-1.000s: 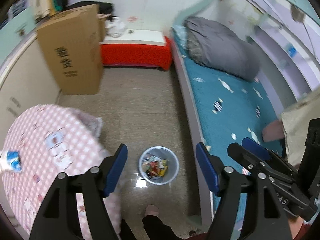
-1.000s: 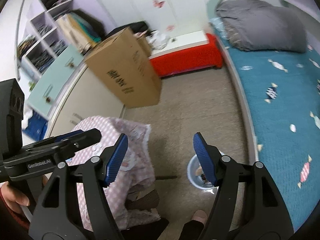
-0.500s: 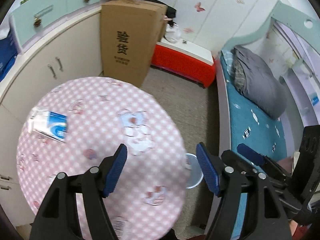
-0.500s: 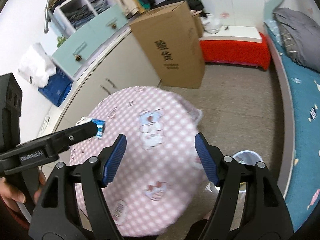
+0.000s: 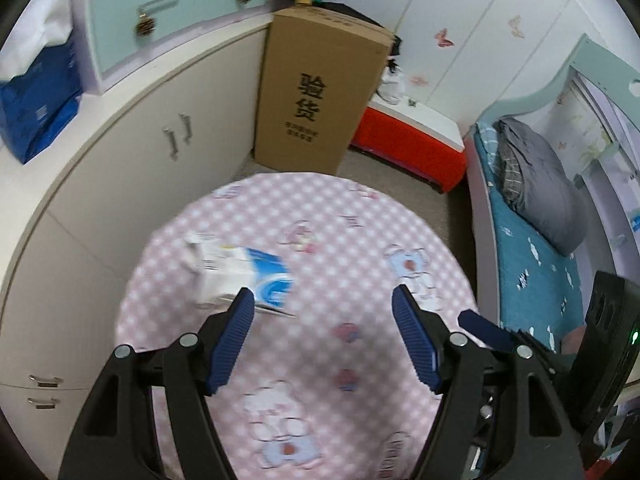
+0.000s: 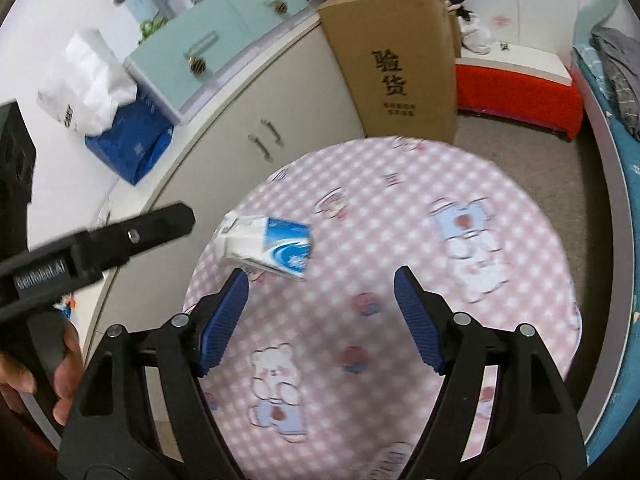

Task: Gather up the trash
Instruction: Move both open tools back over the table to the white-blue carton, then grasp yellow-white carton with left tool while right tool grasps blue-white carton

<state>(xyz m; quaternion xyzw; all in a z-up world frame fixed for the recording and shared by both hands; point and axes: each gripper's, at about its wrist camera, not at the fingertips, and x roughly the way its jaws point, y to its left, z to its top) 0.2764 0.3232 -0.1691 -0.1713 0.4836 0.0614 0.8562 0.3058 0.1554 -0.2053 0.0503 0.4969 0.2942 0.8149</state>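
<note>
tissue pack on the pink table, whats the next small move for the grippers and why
Probably ease the right gripper forward and down toward the tissue pack. Its jaws are opening with nothing between them, and the pack lies alone on the table, just past its left fingertip. The left gripper is open and empty too.

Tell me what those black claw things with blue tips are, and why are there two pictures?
Those are two grabbers, each held by a person, one in each hand. Each grabber carries a small camera that looks out along its two fingers, so you get two pictures of the same room.

One picture is from the left gripper. The other is from the right gripper, whose jaws are opening right now. There you can also see the person's hand holding the other grabber.

Both look down on a round table with a pink checked cloth. On it lies a crumpled white and blue packet, probably the trash to collect. Neither grabber holds anything: both are open and empty.
</note>
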